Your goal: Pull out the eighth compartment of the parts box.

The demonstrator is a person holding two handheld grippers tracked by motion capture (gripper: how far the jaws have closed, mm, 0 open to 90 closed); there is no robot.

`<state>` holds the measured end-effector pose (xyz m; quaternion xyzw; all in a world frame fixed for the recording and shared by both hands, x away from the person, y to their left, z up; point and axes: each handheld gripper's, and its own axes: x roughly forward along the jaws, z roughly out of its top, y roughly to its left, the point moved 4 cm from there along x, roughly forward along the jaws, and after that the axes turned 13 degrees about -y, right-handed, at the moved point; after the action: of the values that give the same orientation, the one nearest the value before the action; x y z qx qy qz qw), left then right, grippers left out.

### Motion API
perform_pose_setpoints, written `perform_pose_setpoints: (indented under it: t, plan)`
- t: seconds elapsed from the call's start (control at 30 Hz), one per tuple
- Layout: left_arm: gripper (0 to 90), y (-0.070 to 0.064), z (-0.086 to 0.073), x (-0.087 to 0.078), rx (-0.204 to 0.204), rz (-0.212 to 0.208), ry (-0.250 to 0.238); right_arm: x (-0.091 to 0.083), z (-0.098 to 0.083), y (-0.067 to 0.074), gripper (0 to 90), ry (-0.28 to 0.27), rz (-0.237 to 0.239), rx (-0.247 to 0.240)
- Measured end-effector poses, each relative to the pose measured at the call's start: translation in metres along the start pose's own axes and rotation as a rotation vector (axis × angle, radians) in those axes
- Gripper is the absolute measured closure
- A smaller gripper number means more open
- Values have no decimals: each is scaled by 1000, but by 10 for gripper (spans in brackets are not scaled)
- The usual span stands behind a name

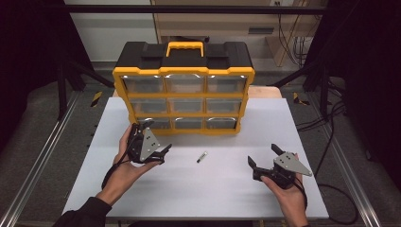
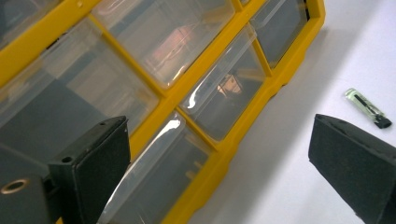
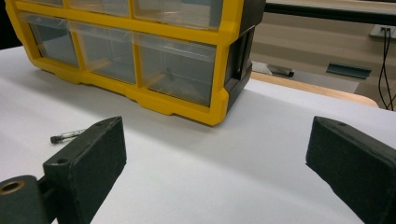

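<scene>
A yellow and black organizer (image 1: 183,90) with a yellow handle stands at the far middle of the white table (image 1: 198,189); its front holds nine clear drawers in three rows of three. No brand, label or writing can be read on it, on the tongs, or on anything else.

A small clear vial (image 1: 202,157) with a dark cap lies flat on the table in front of the organizer, apart from it, roughly below the middle column of drawers. In the left gripper view the vial (image 2: 368,108) lies beyond the right-hand jaw; in the right gripper view it (image 3: 67,136) lies just past the left-hand jaw.

The left tongs (image 1: 152,144) are held just in front of the organizer's lower left corner, close to the bottom-left drawer and to the left of the vial. Their jaws stand wide apart and hold nothing; their own view looks slantwise at the drawer fronts (image 2: 219,93).

The right tongs (image 1: 261,160) hover over the table well in front of the organizer's right end, to the right of the vial and apart from it. Their jaws are also spread wide and empty, pointing toward the organizer's lower right corner (image 3: 219,109).
</scene>
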<state>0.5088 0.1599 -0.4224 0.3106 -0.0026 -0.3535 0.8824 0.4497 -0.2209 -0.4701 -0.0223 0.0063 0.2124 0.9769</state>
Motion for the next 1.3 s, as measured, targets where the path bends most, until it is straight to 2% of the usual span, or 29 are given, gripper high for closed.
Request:
perform_pose_setpoints:
  t: [0.03,0.17,0.3,0.33,0.43,0.47,0.5,0.73,0.8,0.87,1.03,1.3]
  plan:
    - [60,0,2,3,22,-3,5,0,0,0,52,1,1,0]
    - [68,-1,5,7,36,-2,10,0,0,0,52,1,2,-1]
    - [85,-2,10,13,82,-7,25,0,0,0,52,1,3,-1]
    - [88,-2,10,13,82,-7,25,0,0,0,52,1,3,-1]
    - [104,-3,12,17,120,-1,43,0,0,0,53,1,5,-2]
    - [108,-3,12,17,120,-1,43,0,0,0,53,1,5,-2]
    - [109,-4,13,20,142,-2,50,0,0,0,53,1,4,-1]
    - [140,-5,16,25,171,7,58,0,1,0,53,0,4,0]
    - [146,-5,19,27,196,12,56,0,1,0,53,0,5,-1]
    - [155,-4,19,27,203,14,58,0,1,0,53,-1,5,-2]
    - [193,-2,21,30,237,44,83,0,1,0,55,-1,1,3]
    - [237,0,23,33,272,60,94,0,1,0,56,-1,0,3]
